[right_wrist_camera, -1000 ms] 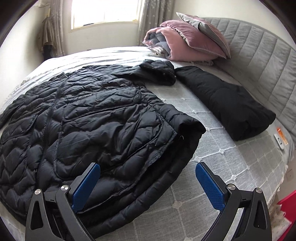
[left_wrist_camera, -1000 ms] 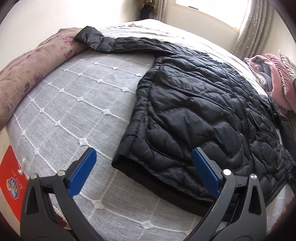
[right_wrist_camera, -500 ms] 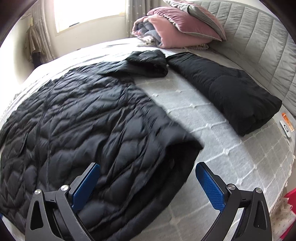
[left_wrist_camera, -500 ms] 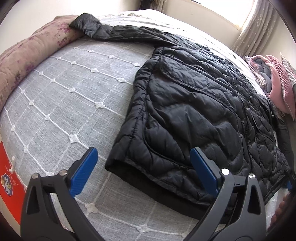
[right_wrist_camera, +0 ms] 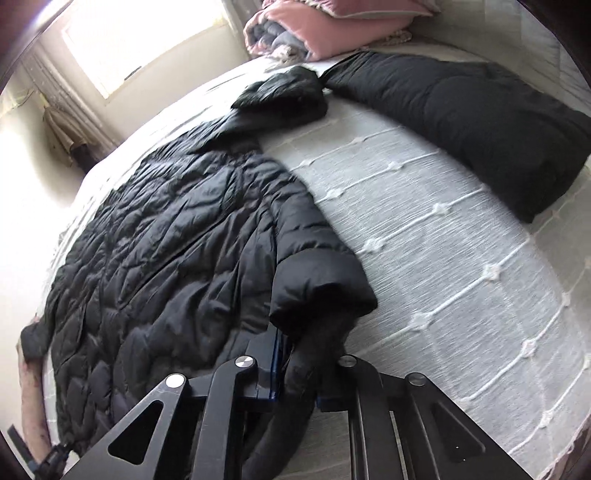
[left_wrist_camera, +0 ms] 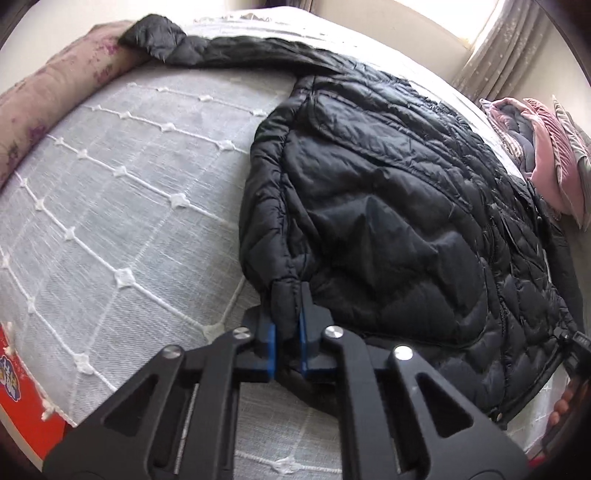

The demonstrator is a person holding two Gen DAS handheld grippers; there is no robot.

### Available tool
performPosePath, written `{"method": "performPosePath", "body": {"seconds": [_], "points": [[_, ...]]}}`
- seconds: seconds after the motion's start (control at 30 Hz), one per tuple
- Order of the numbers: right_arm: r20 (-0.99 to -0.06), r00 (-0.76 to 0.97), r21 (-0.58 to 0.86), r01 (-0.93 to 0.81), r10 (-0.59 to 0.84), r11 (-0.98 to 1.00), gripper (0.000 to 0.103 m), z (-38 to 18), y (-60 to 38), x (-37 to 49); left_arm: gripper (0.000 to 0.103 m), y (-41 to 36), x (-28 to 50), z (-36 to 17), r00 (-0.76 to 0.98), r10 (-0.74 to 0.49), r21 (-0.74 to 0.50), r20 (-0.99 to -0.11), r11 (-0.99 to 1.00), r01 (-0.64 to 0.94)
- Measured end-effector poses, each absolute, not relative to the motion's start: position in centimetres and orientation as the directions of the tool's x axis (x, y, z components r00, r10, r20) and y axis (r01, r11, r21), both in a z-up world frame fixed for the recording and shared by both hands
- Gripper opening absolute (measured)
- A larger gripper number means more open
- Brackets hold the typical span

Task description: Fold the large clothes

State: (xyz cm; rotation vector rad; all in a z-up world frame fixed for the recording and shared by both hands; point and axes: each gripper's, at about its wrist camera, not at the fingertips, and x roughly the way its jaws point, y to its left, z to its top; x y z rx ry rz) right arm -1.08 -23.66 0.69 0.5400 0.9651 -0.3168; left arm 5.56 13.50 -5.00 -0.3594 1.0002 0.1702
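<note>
We're in a home bedroom here: a wide bed under a grey bedspread stitched with white diamonds [left_wrist_camera: 122, 206], pink folded quilts and pillows [right_wrist_camera: 332, 26] stacked at its head, a pale curtained window [right_wrist_camera: 147, 40] behind.

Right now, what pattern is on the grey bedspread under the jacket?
White stitched diamond grid with small knots on the grey woven bedspread, clearest in the left wrist view.

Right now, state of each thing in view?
Left gripper: shut on the jacket's bottom corner.
Right gripper: shut on the other bottom corner.
Jacket: spread flat on the bed, sleeves out, both bottom corners pinched.
Black bundle: folded, beside the jacket.
Pink bedding: piled by the headboard.
</note>
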Motion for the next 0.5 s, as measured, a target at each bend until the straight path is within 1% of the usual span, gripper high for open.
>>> {"method": "performPosePath", "body": {"seconds": [0.13,0.23,0.37,0.43,0.5], "points": [[-0.845,0.535,0.302,0.502,-0.016,0.810,0.011,0.5,-24.4,-1.2,0.009,13.8,4.8,-4.9,0.534,-0.014,-0.207,-0.845,0.930,-0.304],[-0.856,0.517,0.275,0.502,-0.030,0.820,0.011,0.2,-24.2,-0.7,0.009,14.1,4.4,-4.4,0.543,-0.012,-0.207,-0.840,0.931,-0.300],[-0.855,0.517,0.237,0.449,-0.034,0.862,0.011,0.5,-22.8,-0.1,0.008,14.2,4.1,-3.7,0.562,0.008,-0.197,-0.827,0.932,-0.303],[-0.861,0.507,0.214,0.443,-0.047,0.871,0.011,0.4,-22.7,0.0,0.008,14.1,4.1,-3.7,0.566,-0.008,-0.216,-0.824,0.929,-0.301],[-0.860,0.508,0.221,0.466,-0.054,0.857,0.011,0.5,-23.4,0.0,0.008,14.2,4.3,-4.0,0.559,-0.030,-0.237,-0.828,0.924,-0.301]]}}
